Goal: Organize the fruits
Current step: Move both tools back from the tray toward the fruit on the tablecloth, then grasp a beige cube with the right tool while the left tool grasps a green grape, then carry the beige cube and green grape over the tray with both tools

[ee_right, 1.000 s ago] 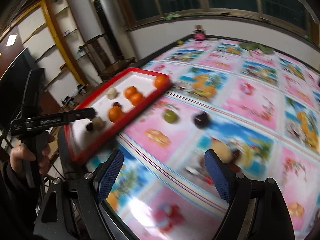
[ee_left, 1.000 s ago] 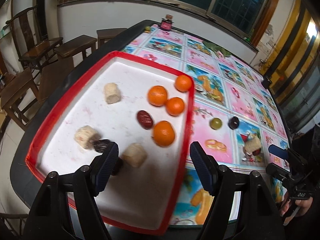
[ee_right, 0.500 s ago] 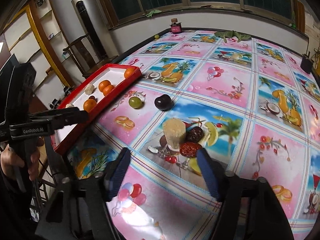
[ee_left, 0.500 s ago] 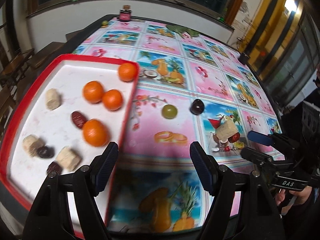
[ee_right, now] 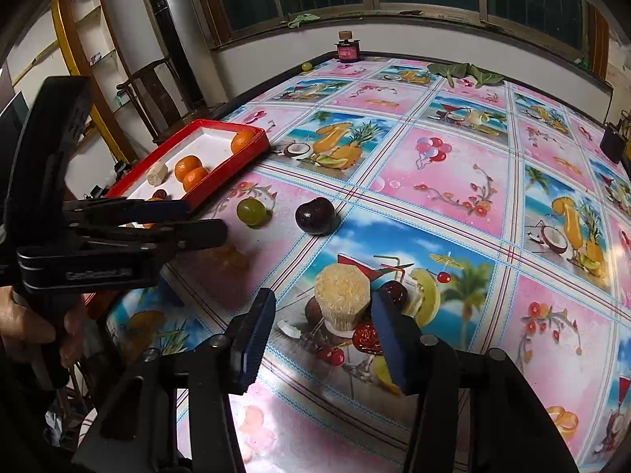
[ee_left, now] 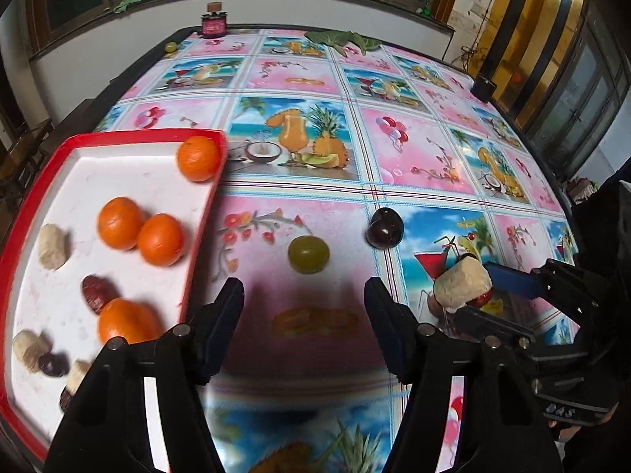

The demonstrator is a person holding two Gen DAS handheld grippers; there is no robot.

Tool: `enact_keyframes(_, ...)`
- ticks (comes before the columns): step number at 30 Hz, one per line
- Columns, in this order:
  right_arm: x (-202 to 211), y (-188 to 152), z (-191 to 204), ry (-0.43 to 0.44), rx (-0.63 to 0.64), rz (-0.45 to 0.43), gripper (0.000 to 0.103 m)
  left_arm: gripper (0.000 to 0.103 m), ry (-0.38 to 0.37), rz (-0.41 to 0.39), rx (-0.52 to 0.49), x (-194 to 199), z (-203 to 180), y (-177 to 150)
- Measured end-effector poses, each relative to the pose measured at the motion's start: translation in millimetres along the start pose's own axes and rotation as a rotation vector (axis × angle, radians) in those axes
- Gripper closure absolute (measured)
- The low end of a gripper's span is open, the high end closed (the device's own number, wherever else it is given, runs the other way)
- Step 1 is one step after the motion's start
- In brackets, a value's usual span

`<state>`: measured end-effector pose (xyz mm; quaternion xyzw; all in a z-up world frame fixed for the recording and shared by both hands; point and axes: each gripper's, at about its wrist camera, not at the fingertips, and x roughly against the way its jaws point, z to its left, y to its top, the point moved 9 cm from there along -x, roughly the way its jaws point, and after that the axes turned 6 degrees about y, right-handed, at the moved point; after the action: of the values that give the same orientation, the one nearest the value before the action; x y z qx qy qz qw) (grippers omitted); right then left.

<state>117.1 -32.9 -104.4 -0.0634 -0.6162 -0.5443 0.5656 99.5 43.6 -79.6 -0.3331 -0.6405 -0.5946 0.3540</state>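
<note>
Right gripper (ee_right: 321, 329), jaws closing around a beige cake (ee_right: 342, 297), not yet gripping; left gripper (ee_left: 303, 315), also closing, empty, green fruit (ee_left: 308, 254) at twelve o'clock.

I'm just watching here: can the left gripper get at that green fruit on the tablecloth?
Probably yes. The green fruit lies alone on the cloth just ahead of the left gripper, whose jaws are closing with nothing between them yet. The red tray sits off to the side.
</note>
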Motion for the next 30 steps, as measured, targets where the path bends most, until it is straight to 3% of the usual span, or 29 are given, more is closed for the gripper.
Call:
enact_keyframes(4, -1, 0, -1, -0.009, 0.002, -0.002, 0.062, 0.058, 0.006, 0.012, -0.023, -14, -5, 7)
enact_keyframes(9, -3, -1, -2, -0.008, -0.001, 0.000, 0.068, 0.059, 0.021, 0.018, -0.024, -29, -6, 12)
enact_keyframes(13, -6, -2, -4, -0.006, -0.008, 0.002, 0.071, 0.079, 0.036, 0.007, -0.031, -31, -5, 15)
enact_keyframes(30, -2, 6, 10, 0.016, 0.003, -0.021, 0.074, 0.080, 0.010, -0.009, -0.008, -9, 1, 3)
